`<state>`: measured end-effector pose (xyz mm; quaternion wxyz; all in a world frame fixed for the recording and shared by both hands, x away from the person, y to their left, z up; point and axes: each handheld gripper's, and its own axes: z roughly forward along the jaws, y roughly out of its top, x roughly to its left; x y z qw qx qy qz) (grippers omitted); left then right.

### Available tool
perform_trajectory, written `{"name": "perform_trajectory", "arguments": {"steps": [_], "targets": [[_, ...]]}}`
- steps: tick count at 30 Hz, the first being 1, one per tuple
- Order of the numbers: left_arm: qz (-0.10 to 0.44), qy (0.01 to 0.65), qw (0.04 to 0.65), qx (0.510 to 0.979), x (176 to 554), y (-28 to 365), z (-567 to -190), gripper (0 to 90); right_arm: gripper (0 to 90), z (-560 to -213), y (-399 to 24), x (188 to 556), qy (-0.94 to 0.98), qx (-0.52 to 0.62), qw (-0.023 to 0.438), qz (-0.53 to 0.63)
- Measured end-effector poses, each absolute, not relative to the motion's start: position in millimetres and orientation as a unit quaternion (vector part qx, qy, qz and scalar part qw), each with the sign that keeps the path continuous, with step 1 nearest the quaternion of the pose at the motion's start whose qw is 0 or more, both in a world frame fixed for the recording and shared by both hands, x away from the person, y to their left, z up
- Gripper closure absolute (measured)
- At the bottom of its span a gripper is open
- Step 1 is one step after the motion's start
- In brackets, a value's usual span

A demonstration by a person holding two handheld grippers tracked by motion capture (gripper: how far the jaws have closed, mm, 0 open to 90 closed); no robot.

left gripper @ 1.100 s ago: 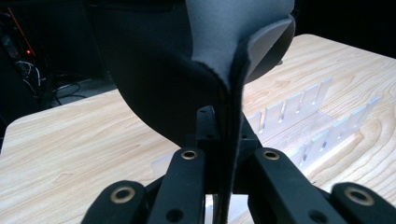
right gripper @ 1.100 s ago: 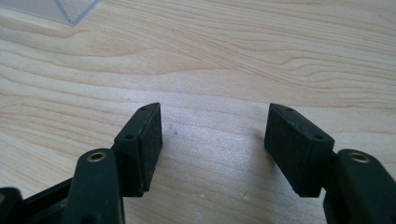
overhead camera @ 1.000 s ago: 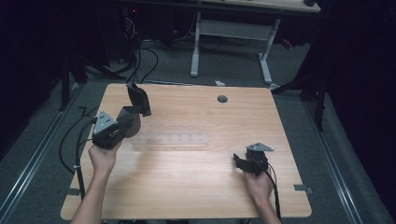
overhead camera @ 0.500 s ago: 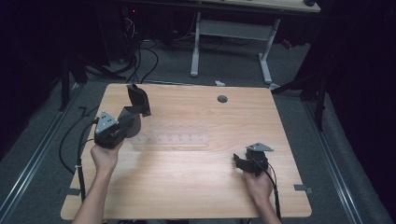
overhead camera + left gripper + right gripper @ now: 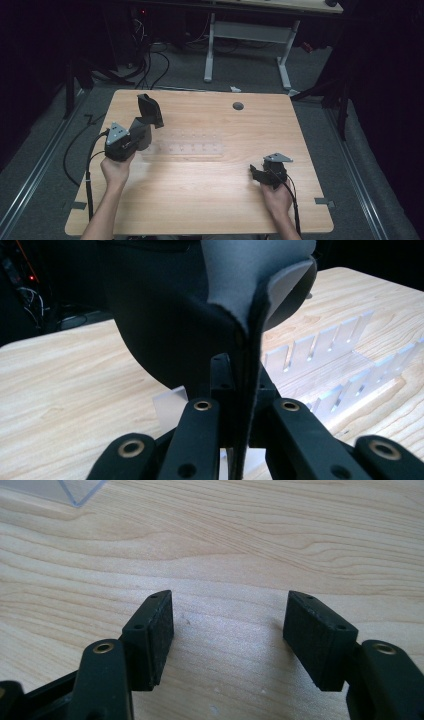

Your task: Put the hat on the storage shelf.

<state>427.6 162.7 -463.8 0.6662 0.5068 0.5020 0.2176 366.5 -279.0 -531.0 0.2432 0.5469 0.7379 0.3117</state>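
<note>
A person stands at a pale wooden table in a dim room, a two-jaw gripper in each hand. The left gripper is clamped tight on the thin edge of a dark, cup-shaped fabric piece, grey on its inside face; from above, that piece stands up from the jaws over the table's left half, just beside the near end of a clear slotted rack lying flat mid-table. The right gripper hovers low over bare wood near the right front corner, its jaws spread apart with nothing between them; the right hand sits well apart from the rack.

The fabric piece looks light and soft, probably foam-backed cloth; it holds its curve yet would likely fold or flop if pinched far from the seam; the seamed rim, where it is gripped now, seems the surest place to hold. The rack looks rigid, slick and brittle; its transparency makes its edges hard to judge.

The tabletop is smooth wood grain with a round cable hole near the far edge; beyond lie grey carpet, loose black cables and a white desk frame in shadow.
</note>
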Motion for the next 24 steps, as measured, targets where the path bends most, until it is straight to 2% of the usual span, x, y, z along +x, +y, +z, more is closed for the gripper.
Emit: {"name": "perform_trajectory", "arguments": {"steps": [18,24], "targets": [[0.203,0.529,0.646,0.512,421.4,168.8,-478.2,83.9,37.3,-531.0,-279.0,366.5,0.738,0.547,0.243,0.312],[0.200,0.538,0.637,0.515,420.4,171.2,-477.8,80.5,37.3,-531.0,-279.1,366.6,0.738,0.546,0.243,0.312]]}}
